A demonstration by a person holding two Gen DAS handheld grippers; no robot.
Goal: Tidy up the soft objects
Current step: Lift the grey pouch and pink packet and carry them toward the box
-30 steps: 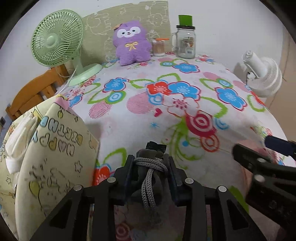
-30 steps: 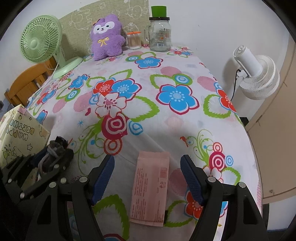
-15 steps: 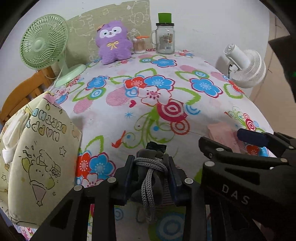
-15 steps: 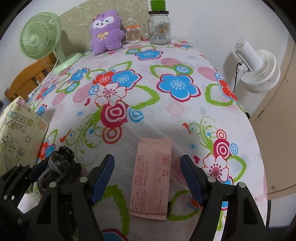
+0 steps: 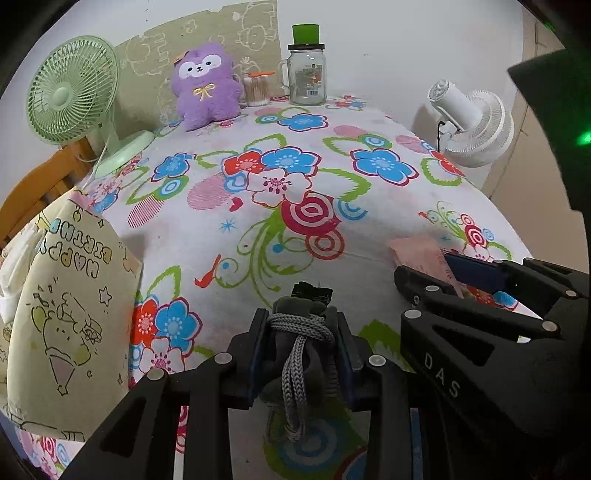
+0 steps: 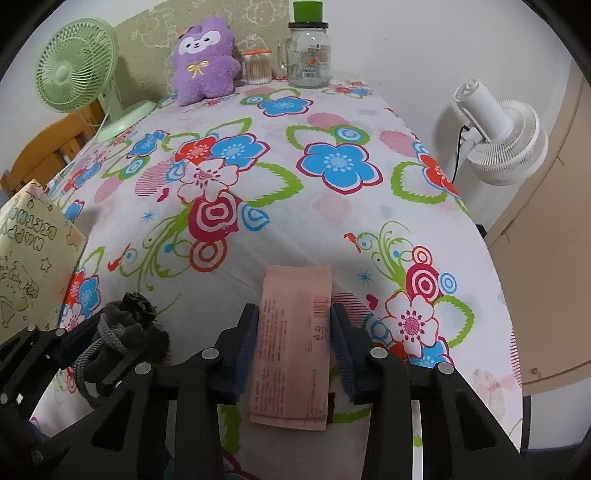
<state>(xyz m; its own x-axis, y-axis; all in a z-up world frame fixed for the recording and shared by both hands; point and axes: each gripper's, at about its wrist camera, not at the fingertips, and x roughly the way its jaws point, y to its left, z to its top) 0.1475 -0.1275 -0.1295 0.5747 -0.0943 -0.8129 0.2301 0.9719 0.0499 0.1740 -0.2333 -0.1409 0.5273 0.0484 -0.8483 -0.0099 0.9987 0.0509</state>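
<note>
A: Where is the grey drawstring pouch point(image 5: 301, 347)?
B: Clamped in the left tool point(image 5: 300, 350), both pads pressed into its sides, its knitted cord point(image 5: 295, 373) knotted at the neck and hanging down in front. The pouch hangs over the near edge of the surface point(image 5: 258, 229), which wears a flowered cloth.

A: And the right tool point(image 6: 293, 343)?
B: Its blue pads sit against the two long edges of a pink paper packet point(image 6: 293, 343) that lies flat on the cloth near the front edge. They look closed on it, though I cannot tell how firmly they press.

A: How do the two tools stand to each other?
B: Side by side, near each other; the pouch is just left of the packet in the right wrist view.

A: What is around them?
B: At the left edge stands a cream "Happy Birthday" gift bag point(image 5: 66, 325). At the far end sits a purple plush toy point(image 5: 205, 85), beside it a small jar of cotton swabs point(image 5: 258, 86) and a glass mug jar point(image 5: 306, 74) with a green cup point(image 5: 305, 34) on its lid. A green desk fan point(image 5: 74, 92) stands at the far left corner, and a white fan point(image 6: 502, 144) off the right side.
</note>
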